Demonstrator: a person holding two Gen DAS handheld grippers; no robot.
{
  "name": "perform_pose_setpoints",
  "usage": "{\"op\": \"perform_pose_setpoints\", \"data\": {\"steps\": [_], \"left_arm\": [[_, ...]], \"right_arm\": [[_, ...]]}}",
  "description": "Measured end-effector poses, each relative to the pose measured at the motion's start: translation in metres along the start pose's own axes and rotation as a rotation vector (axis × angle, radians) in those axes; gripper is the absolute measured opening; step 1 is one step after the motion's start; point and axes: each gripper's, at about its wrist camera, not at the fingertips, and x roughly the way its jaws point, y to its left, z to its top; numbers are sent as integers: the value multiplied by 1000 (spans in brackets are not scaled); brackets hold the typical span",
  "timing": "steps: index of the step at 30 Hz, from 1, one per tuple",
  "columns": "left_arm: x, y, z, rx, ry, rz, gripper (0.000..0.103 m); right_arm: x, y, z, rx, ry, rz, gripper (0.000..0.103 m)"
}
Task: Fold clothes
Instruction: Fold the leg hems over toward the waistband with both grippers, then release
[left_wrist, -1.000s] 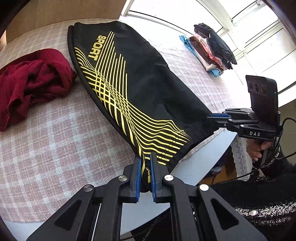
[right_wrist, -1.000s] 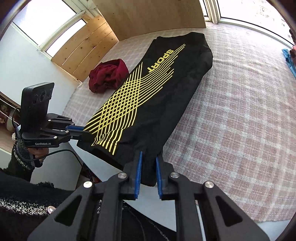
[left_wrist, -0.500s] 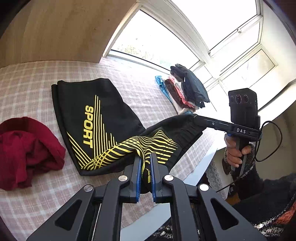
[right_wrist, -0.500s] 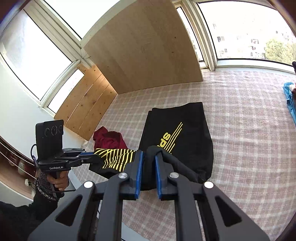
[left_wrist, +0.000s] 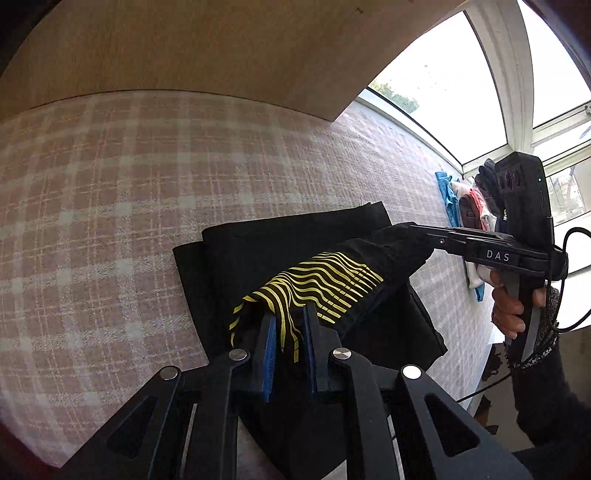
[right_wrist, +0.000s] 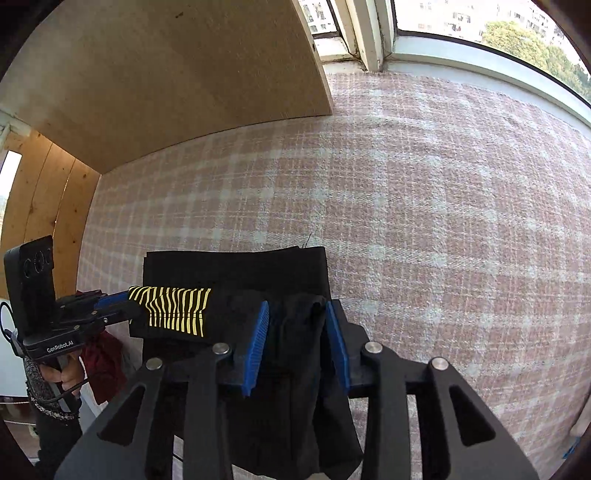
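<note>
Over the checked surface (right_wrist: 443, 206), black shorts (right_wrist: 236, 269) lie doubled, their hem carried onto the far half. Left claw (left_wrist: 290, 332) and right claw (right_wrist: 297, 332) are opening, cloth slack between pads. Judgement: release step; next, withdraw cleanly.

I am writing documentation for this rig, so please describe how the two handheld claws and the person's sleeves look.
Both claws are matte black with angular, cut-out linkage arms, silver round pivot bolts and ribbed blue finger pads. Each carries an upright black camera box. The left claw is marked "GenRobot.AI", the right claw "DAS". A thin black cable loops from the right handle. The dark sleeves have speckled black-and-white knit cuffs.
</note>
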Motion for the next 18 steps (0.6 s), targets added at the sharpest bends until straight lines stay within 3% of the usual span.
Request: {"op": "perform_pose_setpoints", "data": {"steps": [2,6,9,14,16,18], "left_arm": [[-11,4,3,-19,-19,-11,33],[-42,1,5,10,-72,32,33],[-59,-16,-7,112,-80,71,33],[-13,-38,-36,209,95,63,33],[13,-40,-39,220,149,73,33],[27,-41,-32,239,139,135,32]], "right_arm": [[-18,-11,-4,22,-23,23,36],[-45,10,-27,-135,-91,12,35],[-39,32,-45,-266,-67,-6,13],[23,50,-56,-360,79,-17,13],[26,45,-42,-312,35,-20,13],[19,35,-25,-240,-47,-41,13]]}}
